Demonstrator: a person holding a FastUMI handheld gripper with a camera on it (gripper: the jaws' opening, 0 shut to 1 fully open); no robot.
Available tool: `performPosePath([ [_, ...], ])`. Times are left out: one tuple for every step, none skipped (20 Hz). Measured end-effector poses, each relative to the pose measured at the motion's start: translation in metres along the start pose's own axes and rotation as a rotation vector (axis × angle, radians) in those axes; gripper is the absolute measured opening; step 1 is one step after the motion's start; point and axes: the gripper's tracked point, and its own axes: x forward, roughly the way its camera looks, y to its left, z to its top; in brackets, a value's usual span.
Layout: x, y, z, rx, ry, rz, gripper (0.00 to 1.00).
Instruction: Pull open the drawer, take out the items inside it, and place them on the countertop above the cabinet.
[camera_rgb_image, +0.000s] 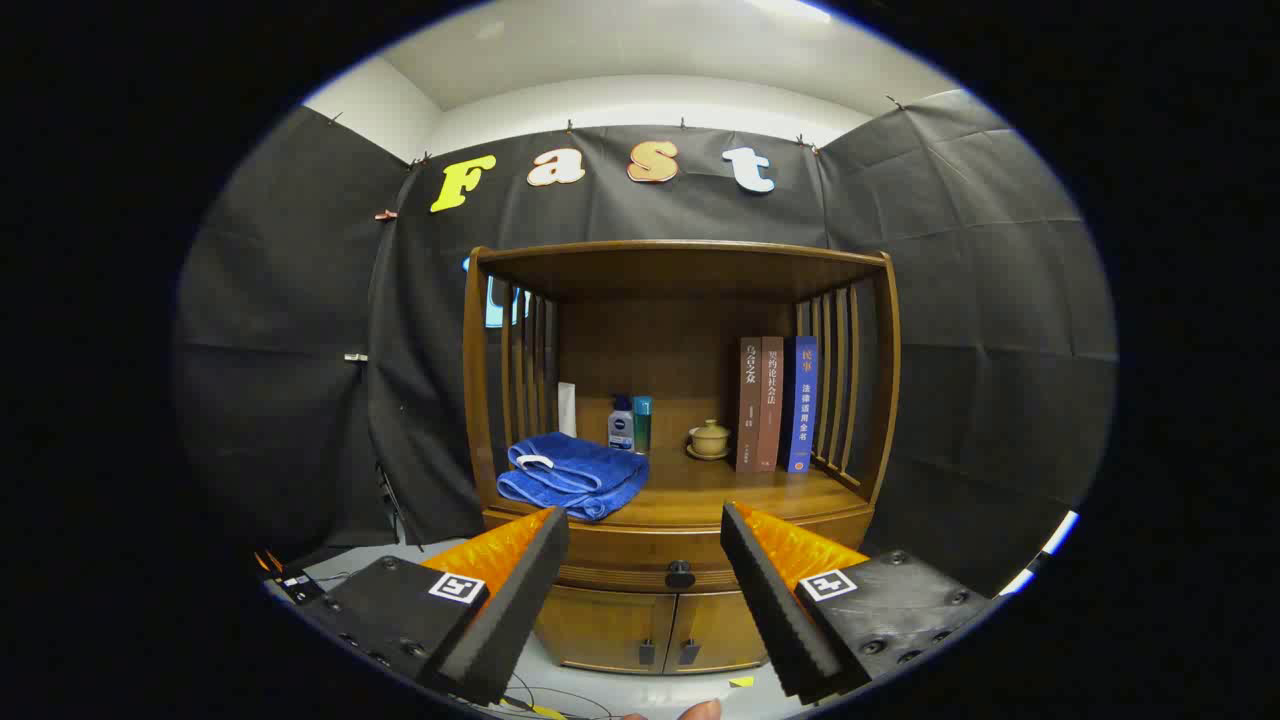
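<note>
Wooden cabinet (680, 560): drawer (640, 548) closed — knob (680, 574) centred
Gripper (645, 525): spread wide, holding nothing — short of the knob
Towel (575, 475): folded on the countertop (720, 495), above the drawer

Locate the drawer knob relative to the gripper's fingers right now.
The drawer knob sits centred on the closed drawer front, beyond the open gripper, above the two cabinet doors.

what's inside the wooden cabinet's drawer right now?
Cannot tell: the wooden drawer with its dark knob is closed, hiding its contents. The open gripper sits in front of it, fingers apart either side of the knob.
</note>
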Motion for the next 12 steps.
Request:
performPosePath([
  [-0.0002, 0.0012, 0.0008, 0.001, 0.000, 0.003, 0.98],
  [0.0003, 0.0037, 0.0017, -0.001, 0.002, 0.010, 0.98],
  [-0.0005, 0.0048, 0.0035, -0.007, -0.001, 0.011, 0.98],
  [-0.0014, 0.0032, 0.0057, -0.011, -0.007, 0.006, 0.98],
  [-0.0020, 0.0010, 0.0070, -0.011, -0.012, 0.001, 0.98],
  [-0.0025, 0.0001, 0.0063, -0.008, -0.012, -0.003, 0.98],
  [-0.0031, 0.0005, 0.0037, -0.004, -0.007, -0.004, 0.98],
  [-0.0031, 0.0007, 0.0016, -0.003, -0.004, -0.003, 0.98],
  [-0.0027, 0.0009, 0.0007, -0.003, 0.000, -0.005, 0.98],
  [-0.0027, 0.0018, 0.0000, -0.005, 0.002, -0.004, 0.98],
  [-0.0029, 0.0033, -0.0014, -0.009, 0.003, -0.001, 0.98],
  [-0.0031, 0.0035, -0.0006, -0.014, 0.003, -0.002, 0.98],
])
